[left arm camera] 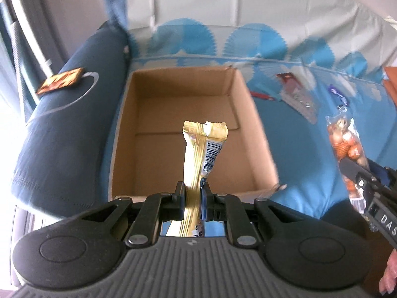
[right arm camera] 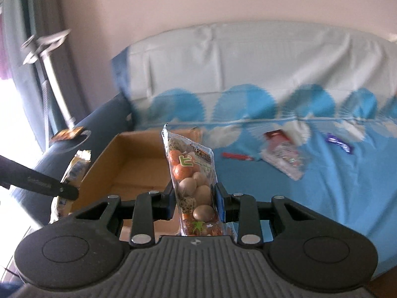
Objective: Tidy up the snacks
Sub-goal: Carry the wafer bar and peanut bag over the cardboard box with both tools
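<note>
My left gripper [left arm camera: 193, 191] is shut on a gold snack packet [left arm camera: 202, 146], held upright above the near part of an open cardboard box [left arm camera: 124, 134] whose floor is bare. My right gripper [right arm camera: 194, 196] is shut on a clear bag of round orange and brown snacks [right arm camera: 192, 173], just right of the box [right arm camera: 99, 164]. That bag also shows in the left wrist view [left arm camera: 343, 139], and the gold packet in the right wrist view [right arm camera: 78, 168].
The box sits on a sofa with a blue patterned cover [left arm camera: 297, 154]. On the cover lie a red-and-clear packet [left arm camera: 297, 94], a thin red stick packet [left arm camera: 263, 96] and a purple wrapper [left arm camera: 338, 94]. An orange packet [left arm camera: 60, 80] lies on the dark armrest [left arm camera: 62, 136].
</note>
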`<state>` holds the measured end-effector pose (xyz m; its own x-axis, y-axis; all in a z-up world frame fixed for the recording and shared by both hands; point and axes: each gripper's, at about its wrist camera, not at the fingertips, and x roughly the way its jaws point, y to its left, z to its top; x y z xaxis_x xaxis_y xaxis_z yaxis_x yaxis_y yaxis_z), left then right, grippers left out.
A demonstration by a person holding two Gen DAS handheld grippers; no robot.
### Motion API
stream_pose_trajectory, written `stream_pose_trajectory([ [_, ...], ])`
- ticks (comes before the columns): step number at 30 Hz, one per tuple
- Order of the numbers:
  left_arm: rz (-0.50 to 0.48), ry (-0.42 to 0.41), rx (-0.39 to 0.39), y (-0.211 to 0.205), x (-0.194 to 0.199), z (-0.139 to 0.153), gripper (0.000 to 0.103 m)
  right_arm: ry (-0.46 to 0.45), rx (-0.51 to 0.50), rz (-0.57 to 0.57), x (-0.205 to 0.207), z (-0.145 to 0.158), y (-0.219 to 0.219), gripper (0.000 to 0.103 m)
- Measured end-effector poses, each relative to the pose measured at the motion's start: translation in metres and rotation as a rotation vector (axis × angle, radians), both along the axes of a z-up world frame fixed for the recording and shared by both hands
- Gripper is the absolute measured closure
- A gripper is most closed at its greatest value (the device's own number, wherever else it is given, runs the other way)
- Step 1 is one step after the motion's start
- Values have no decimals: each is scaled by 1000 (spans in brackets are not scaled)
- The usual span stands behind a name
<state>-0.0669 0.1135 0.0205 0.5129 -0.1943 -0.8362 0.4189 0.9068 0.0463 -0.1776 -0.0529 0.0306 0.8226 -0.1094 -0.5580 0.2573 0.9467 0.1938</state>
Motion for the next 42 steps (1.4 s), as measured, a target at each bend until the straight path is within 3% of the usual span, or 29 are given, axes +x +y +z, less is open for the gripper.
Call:
stream_pose_trajectory([
  [5,38,5,-30,28,-6,-4,89,45,-24,81,4,-5,41,70],
  [13,23,-3,-67,41,-9,-5,89,68,-81,113,9,-4,61,70],
  [42,22,20,-85,43,2,-13,89,103,-106,130,23,-8,64,71],
])
